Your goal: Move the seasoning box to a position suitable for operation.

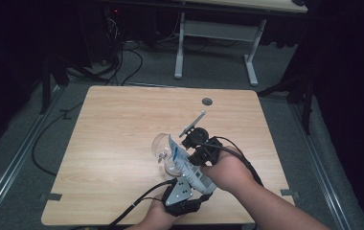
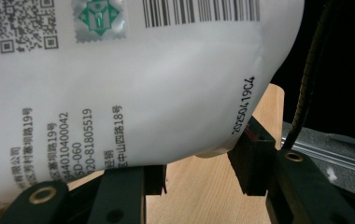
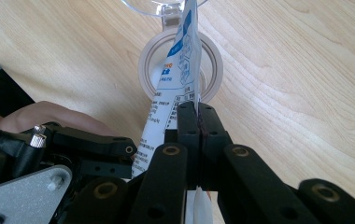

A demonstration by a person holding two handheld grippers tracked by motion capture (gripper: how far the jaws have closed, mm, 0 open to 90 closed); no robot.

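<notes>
A white plastic pouch [image 1: 189, 165] printed with a barcode, QR codes and blue text is held tilted above the wooden table [image 1: 118, 143], its upper end over a clear glass container [image 1: 163, 152] that stands near the table's front middle.
</notes>
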